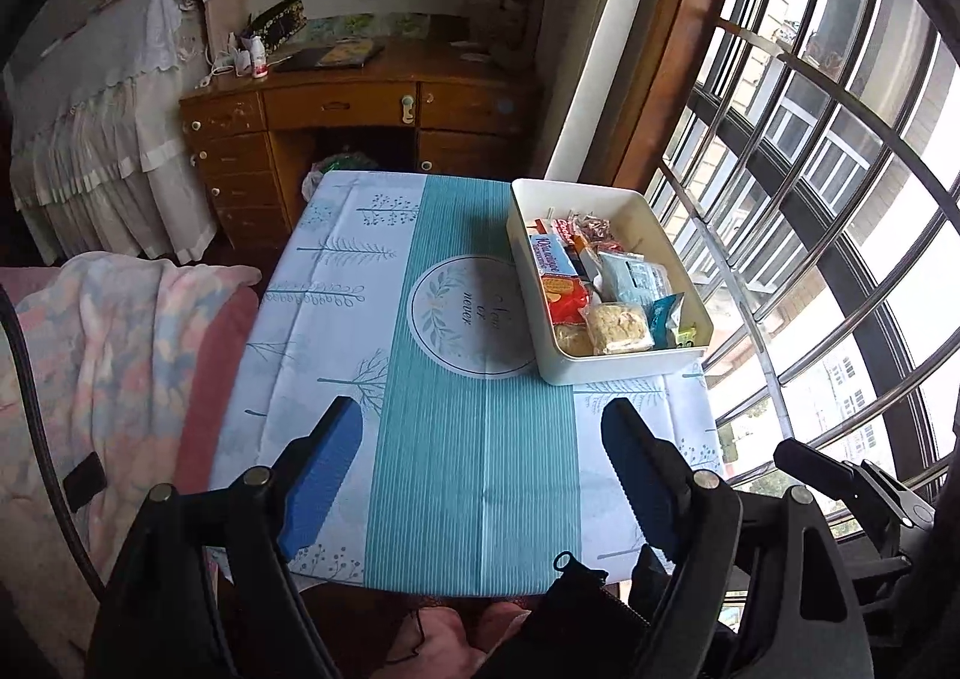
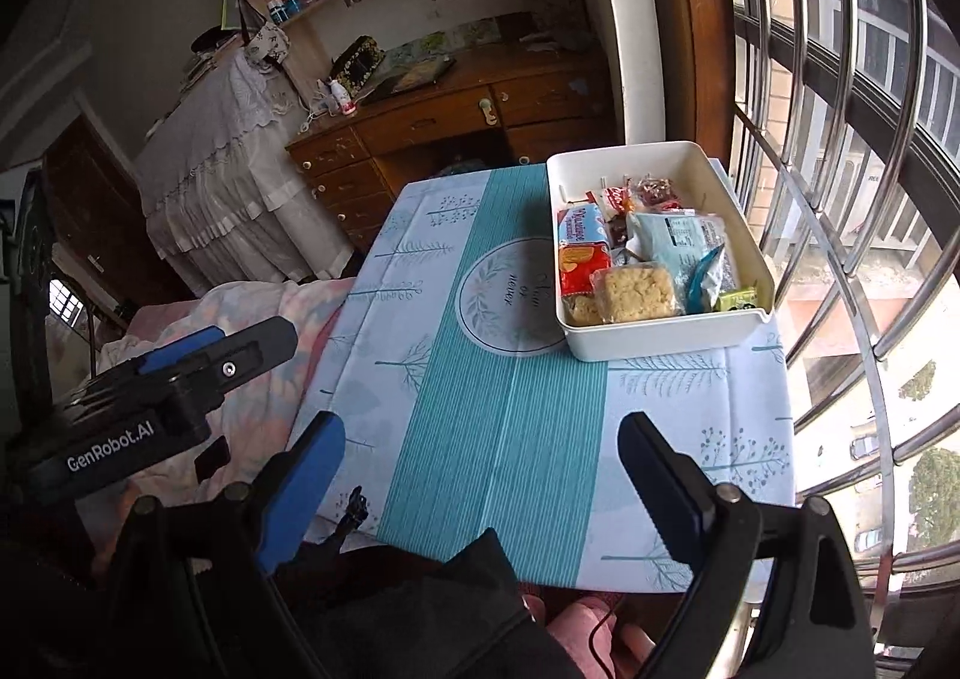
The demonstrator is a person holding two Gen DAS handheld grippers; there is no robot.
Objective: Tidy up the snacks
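Observation:
A white box [image 1: 624,367] [image 2: 666,340] stands on the right side of the table, packed with several wrapped snacks: a rice-crisp bar [image 1: 618,326] [image 2: 643,292], a red biscuit pack [image 1: 561,292] [image 2: 582,265], a pale blue pouch [image 1: 633,274] [image 2: 678,238]. My left gripper [image 1: 483,427] hangs open over the near part of the table, nothing between its blue pads. My right gripper [image 2: 483,442] is likewise open and empty above the near edge. The left gripper's body [image 2: 150,403] shows at the left of the right wrist view.
The small table wears a teal and white cloth [image 1: 468,427] [image 2: 498,439]. A pastel blanket [image 1: 114,343] lies at the left. A wooden desk [image 1: 360,109] stands beyond the table. A barred window [image 1: 828,199] runs along the right. A person's dark sleeve [image 2: 456,607] sits below.

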